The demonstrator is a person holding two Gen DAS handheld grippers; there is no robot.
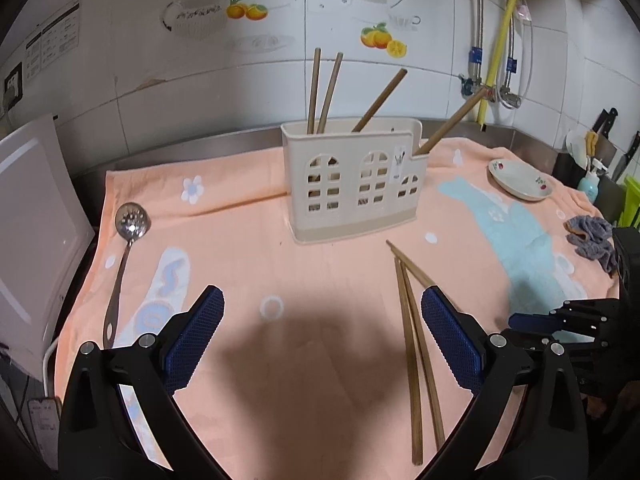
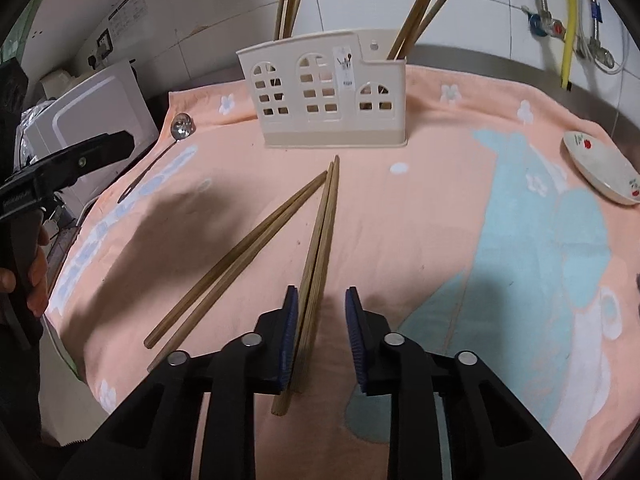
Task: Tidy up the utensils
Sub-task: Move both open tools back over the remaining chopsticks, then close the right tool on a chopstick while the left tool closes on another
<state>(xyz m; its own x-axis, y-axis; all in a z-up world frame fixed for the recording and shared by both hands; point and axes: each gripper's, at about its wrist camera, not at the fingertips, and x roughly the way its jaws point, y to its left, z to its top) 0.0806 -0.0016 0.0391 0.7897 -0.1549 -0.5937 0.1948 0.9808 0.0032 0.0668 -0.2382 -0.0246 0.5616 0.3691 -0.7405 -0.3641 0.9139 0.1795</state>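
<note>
Left gripper (image 1: 322, 334) gapes over bare towel (image 1: 256, 248); right gripper (image 2: 322, 330) parted around chopsticks (image 2: 320, 248)

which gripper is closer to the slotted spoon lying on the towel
Left. The left gripper hovers open over the towel with the slotted spoon just off its left finger. The right gripper sits farther away, around a chopstick pair.
</note>
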